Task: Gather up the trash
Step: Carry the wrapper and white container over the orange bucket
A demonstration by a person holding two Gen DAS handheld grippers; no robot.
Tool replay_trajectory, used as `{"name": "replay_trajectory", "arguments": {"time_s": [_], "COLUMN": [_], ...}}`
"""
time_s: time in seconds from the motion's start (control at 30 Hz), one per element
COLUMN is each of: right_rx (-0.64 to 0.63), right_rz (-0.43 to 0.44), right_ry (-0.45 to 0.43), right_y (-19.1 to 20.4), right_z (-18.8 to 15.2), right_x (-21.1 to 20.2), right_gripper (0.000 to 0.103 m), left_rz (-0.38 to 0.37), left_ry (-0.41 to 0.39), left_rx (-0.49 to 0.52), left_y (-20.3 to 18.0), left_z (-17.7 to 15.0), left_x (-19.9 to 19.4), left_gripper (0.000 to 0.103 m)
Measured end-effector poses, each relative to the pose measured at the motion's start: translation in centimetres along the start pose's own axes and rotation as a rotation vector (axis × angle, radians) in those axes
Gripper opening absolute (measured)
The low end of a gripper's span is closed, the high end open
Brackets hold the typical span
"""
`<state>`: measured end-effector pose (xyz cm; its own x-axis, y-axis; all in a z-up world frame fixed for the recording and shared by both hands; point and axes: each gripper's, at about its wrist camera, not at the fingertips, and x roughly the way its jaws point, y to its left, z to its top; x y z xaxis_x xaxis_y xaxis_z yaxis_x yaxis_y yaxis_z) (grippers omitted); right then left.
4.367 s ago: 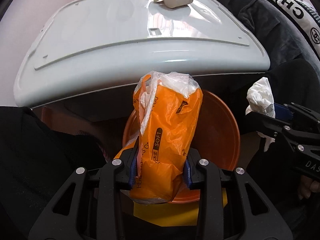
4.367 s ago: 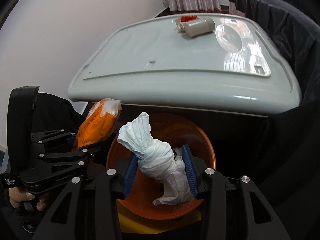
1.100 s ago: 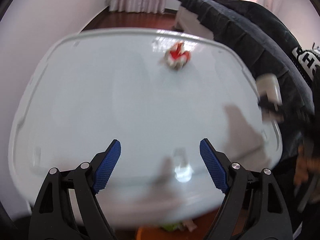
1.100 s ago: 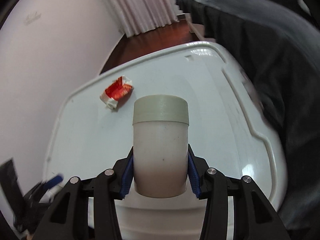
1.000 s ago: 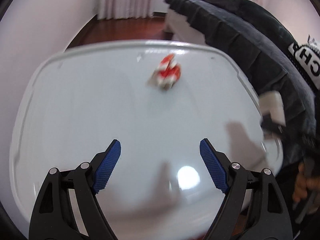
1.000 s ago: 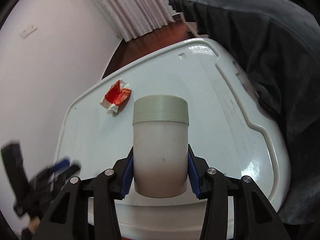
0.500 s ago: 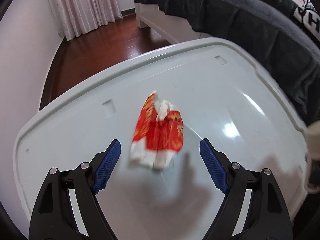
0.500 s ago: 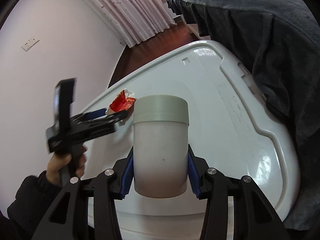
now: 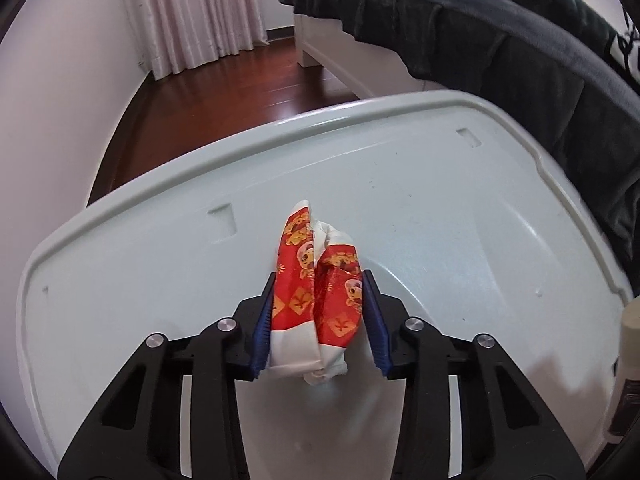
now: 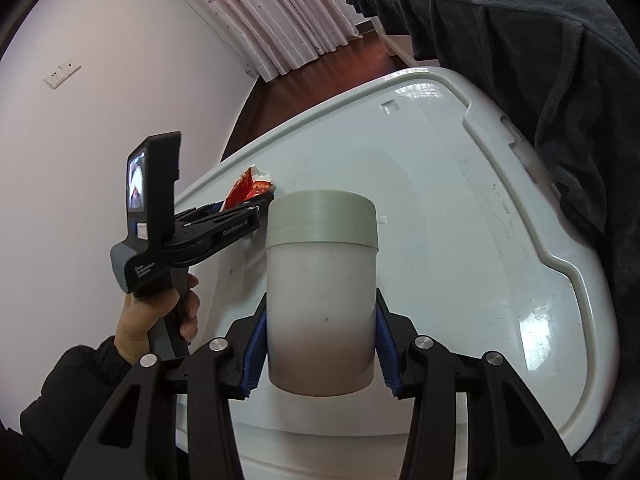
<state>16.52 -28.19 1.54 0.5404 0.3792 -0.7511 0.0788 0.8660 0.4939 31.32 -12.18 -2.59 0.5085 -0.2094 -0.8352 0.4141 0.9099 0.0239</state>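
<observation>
My left gripper (image 9: 318, 322) is shut on a crumpled red and white wrapper (image 9: 316, 300) that rests on the pale grey plastic lid (image 9: 440, 220). In the right wrist view the left gripper (image 10: 256, 200) shows at the left with the wrapper (image 10: 250, 186) in its tips. My right gripper (image 10: 320, 350) is shut on a whitish cylindrical container with a grey cap (image 10: 322, 292), held upright above the lid (image 10: 460, 200). The container's edge also shows at the right of the left wrist view (image 9: 628, 360).
A dark blanket (image 9: 500, 40) on a bed runs along the lid's right side (image 10: 560, 60). A white wall (image 10: 100, 60) is on the left. Pink curtains (image 9: 192, 12) and dark wood floor (image 9: 240, 92) lie beyond the lid.
My left gripper has reached the red wrapper and closed on it. My right gripper still holds the container, a little further back and higher over the lid.
</observation>
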Motion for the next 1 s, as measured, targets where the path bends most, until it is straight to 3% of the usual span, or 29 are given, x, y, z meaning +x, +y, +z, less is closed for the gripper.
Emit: {"name": "replay_trajectory", "arguments": {"time_s": [0.33, 0.5, 0.63, 0.83, 1.0], "right_rx": [-0.037, -0.104, -0.169, -0.252, -0.3], "right_rz": [0.007, -0.01, -0.006, 0.019, 0.063], "right_ry": [-0.024, -0.065, -0.1, -0.137, -0.118], "right_y": [1.5, 3.3, 4.2, 5.3, 6.1], "right_z": [0.4, -0.1, -1.1, -3.3, -6.5], "right_x": [0.2, -0.1, -0.8, -4.1, -7.7], "right_gripper": [0.046, 0.046, 0.046, 0.046, 0.046], "left_rz": [0.02, 0.069, 0.061, 0.067, 0.051], "left_ry": [-0.05, -0.103, -0.139, -0.176, -0.169], "left_rx": [-0.116, -0.123, -0.157, -0.201, -0.226], "left_y": [-0.2, -1.1, -1.4, -1.8, -3.0], "left_z": [-3.4, -6.2, -9.2, -13.2, -16.2], "left_x": [-7.8, -12.5, -16.7, -21.5, -23.7], "left_gripper": [0.038, 0.038, 0.038, 0.038, 0.038]}}
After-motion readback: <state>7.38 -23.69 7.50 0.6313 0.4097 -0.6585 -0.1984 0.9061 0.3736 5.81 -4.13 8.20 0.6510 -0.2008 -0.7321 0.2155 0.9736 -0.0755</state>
